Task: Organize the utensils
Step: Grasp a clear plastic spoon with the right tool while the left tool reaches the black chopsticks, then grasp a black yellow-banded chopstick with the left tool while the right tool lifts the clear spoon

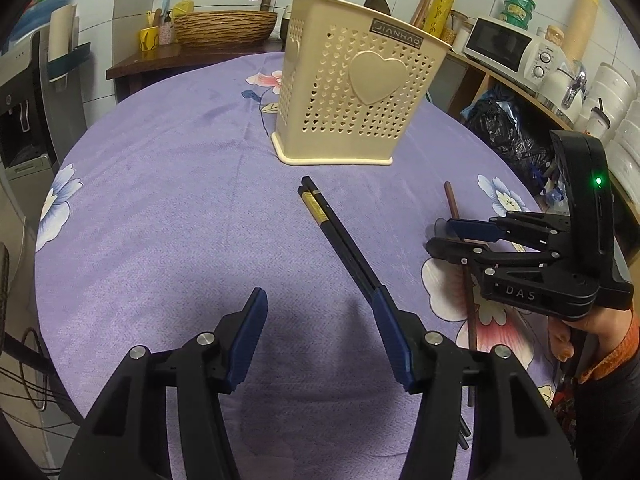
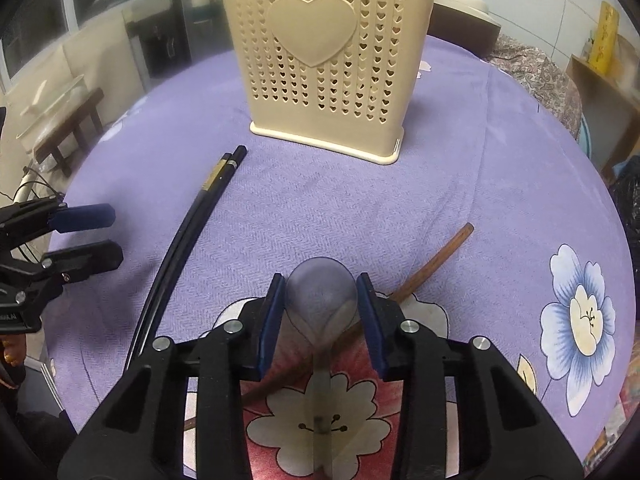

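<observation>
Two tongs (image 1: 320,336) (image 2: 321,320), two black chopsticks (image 1: 340,228), one holder (image 1: 352,92).

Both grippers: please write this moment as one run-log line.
left gripper open, beside black chopsticks | right gripper shut on clear spoon | basket upright

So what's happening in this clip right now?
A person is tidying utensils on a purple floral tablecloth. The right gripper brackets a translucent spoon lying across a brown chopstick. The left gripper is open beside the black chopsticks. The cream holder stands upright behind.
</observation>
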`<action>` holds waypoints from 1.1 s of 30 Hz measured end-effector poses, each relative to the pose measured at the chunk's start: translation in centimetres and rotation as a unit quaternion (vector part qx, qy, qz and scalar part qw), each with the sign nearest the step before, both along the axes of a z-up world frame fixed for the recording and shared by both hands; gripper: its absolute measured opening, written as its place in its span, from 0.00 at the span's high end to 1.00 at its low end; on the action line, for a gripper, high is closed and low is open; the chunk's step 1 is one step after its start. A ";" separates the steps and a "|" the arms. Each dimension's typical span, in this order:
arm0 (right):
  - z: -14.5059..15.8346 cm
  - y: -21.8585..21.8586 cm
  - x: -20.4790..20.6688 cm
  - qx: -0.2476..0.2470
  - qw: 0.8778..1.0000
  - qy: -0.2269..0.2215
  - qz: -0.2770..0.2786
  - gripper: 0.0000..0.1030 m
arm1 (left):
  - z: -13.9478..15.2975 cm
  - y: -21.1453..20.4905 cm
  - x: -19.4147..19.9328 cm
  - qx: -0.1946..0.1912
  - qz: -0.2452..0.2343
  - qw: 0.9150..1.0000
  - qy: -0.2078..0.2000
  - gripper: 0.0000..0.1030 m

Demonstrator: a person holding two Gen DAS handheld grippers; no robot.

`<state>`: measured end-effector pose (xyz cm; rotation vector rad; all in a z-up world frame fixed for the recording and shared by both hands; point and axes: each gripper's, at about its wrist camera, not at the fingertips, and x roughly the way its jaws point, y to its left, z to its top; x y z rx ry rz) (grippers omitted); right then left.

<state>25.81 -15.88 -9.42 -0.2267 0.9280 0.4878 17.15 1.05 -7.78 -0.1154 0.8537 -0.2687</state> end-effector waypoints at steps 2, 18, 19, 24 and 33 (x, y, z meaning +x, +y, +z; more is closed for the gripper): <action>0.0 0.0 -0.1 0.003 1.000 -0.001 -0.003 0.64 | 0.0 -0.3 0.0 0.001 -0.003 1.000 0.001 0.47; 2.4 -8.3 -4.0 0.084 0.980 -0.033 -0.176 0.64 | -0.8 -3.5 1.5 0.037 -0.004 0.999 0.016 0.64; 2.3 -8.5 -4.0 0.084 0.980 -0.033 -0.179 0.64 | -0.8 -3.7 1.4 0.044 -0.003 0.999 0.015 0.64; 2.2 -8.4 -4.5 0.090 0.978 -0.033 -0.183 0.64 | -0.8 -4.0 0.7 0.077 -0.002 0.997 0.010 0.66; 1.0 -8.2 -4.2 0.087 0.977 -0.021 -0.193 0.64 | -1.0 -3.1 2.5 0.087 0.001 0.996 0.017 0.66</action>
